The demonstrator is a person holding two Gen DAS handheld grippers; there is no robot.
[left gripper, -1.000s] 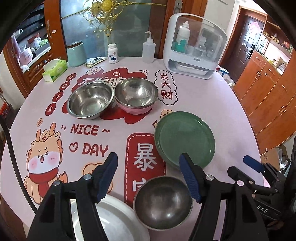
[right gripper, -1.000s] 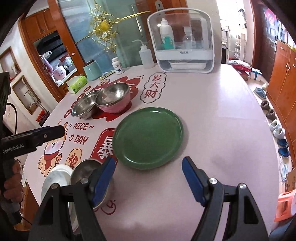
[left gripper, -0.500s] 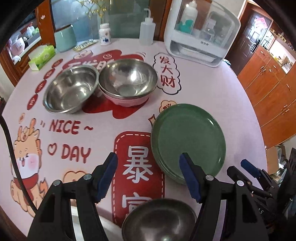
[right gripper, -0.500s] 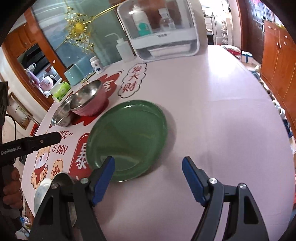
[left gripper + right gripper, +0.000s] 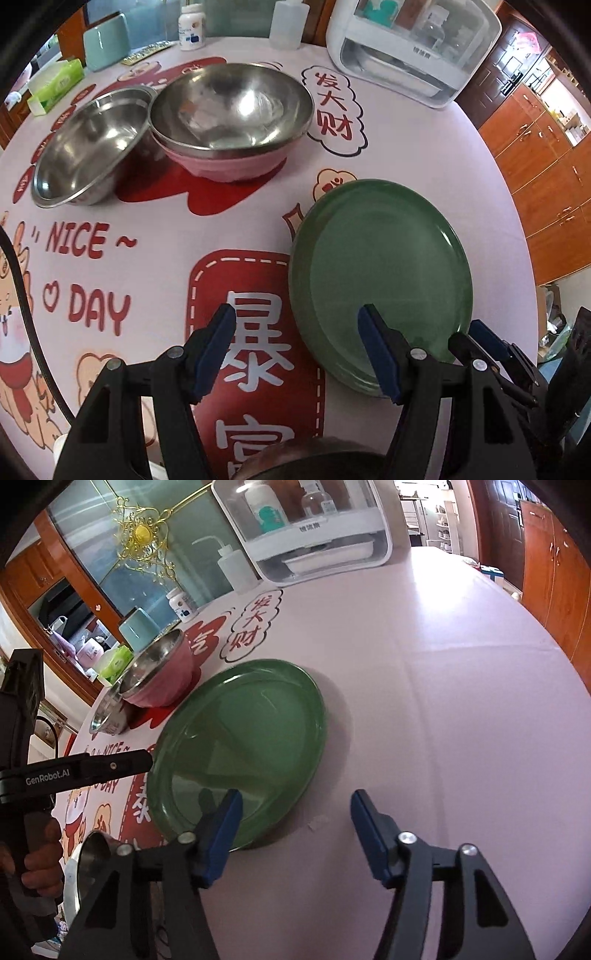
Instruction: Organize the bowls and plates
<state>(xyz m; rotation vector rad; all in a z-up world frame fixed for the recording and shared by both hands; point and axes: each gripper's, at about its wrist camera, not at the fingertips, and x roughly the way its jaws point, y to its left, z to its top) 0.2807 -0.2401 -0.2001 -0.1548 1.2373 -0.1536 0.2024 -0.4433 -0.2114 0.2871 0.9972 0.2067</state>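
Here I bring both claws low over the green plate (image 5: 240,746): right claw (image 5: 295,834) just narrowed, rim between its fingers, untouched; left claw (image 5: 295,350) spread.

White dish cabinet (image 5: 413,55), squeeze bottle (image 5: 232,566), pill bottle (image 5: 191,27), tissue box (image 5: 55,86).

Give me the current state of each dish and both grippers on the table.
green plate: flat on the table, empty, not gripped.
pink bowl: upright, holding a steel bowl nested inside.
steel bowl: upright, empty, touching the pink bowl.
left gripper: open, its right finger over the plate's near edge.
right gripper: open, jaws just closing, straddling the plate's near rim.
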